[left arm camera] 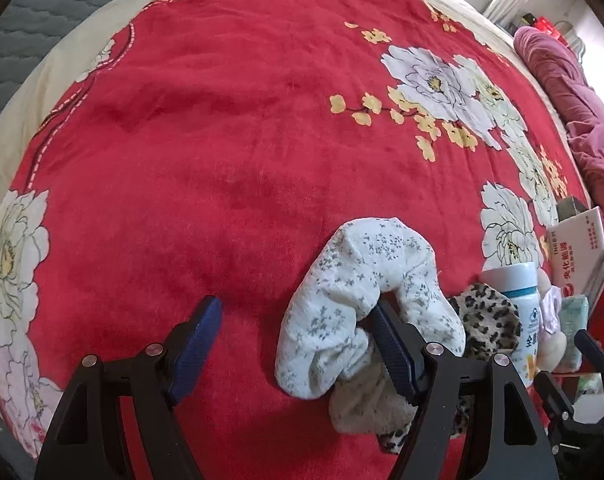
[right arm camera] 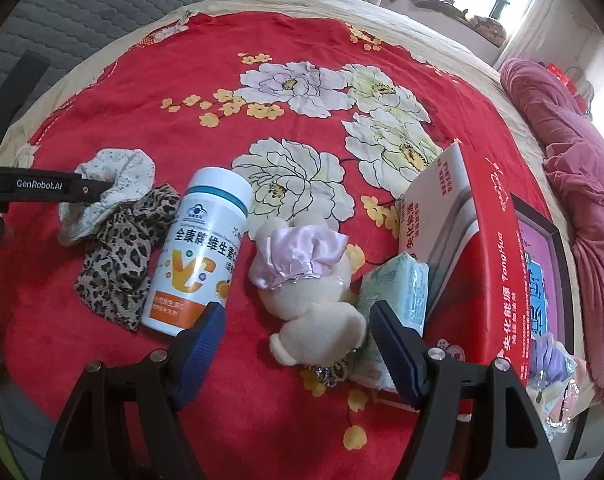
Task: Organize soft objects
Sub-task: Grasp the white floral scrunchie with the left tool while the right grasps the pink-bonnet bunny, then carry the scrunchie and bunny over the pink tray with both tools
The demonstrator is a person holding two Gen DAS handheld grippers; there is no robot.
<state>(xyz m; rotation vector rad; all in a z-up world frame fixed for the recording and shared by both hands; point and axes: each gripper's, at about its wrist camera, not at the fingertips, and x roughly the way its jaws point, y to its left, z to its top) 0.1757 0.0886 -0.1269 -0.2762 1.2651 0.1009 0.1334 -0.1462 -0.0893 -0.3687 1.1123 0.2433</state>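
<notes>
Left gripper (left arm camera: 298, 344) wide open, right finger hooked inside white floral scrunchie (left arm camera: 365, 300), lower centre, atop leopard scrunchie (left arm camera: 489, 320). Right gripper (right arm camera: 298, 344) open, empty, above plush toy (right arm camera: 313, 304). Best: close on one fold, lift clear.

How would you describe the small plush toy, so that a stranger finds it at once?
On the red floral blanket, look right of the white vitamin bottle, just ahead of the open right gripper. The cream plush toy lies there, the only item wearing a shiny pink ruffled dress.
</notes>
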